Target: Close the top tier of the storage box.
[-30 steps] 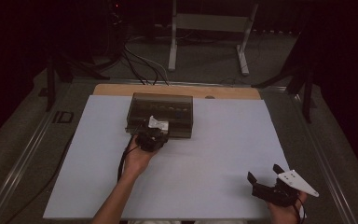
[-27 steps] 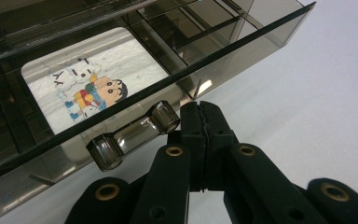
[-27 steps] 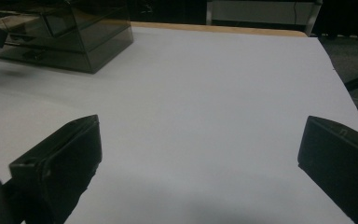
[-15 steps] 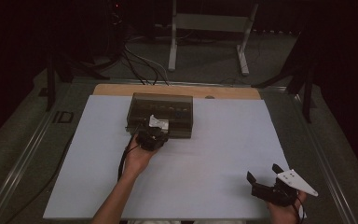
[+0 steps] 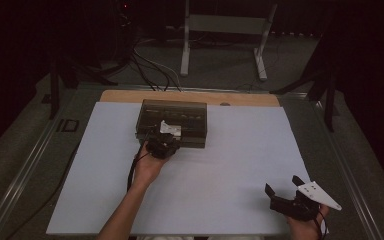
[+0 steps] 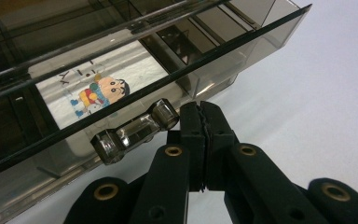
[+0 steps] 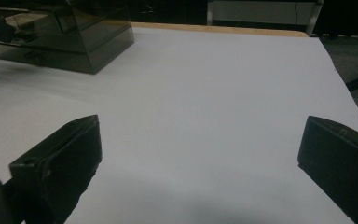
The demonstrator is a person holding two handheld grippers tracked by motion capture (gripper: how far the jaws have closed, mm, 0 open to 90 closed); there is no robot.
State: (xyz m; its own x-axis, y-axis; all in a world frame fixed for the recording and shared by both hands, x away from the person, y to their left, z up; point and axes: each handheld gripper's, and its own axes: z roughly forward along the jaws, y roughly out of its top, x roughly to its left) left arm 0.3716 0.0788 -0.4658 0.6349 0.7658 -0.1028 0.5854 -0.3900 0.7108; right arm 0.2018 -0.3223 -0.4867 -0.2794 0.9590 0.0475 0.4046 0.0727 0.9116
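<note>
- Two claws, one job: your left claw (image 6: 200,109) sits shut, gripping nothing, its tips just beside the right end of the drawer handle (image 6: 133,132).
- That clear handle runs along the front of the smoky drawer box (image 5: 172,122), which stands at the far middle of the bench (image 5: 240,165); its long axis lies crosswise to your jaws.
- To my eye, the handle lies left of the tips (so shift that way and open first).
- Your right claw (image 5: 286,192) rests near the bench's near right corner, wide open and empty, well apart from the box.
</note>
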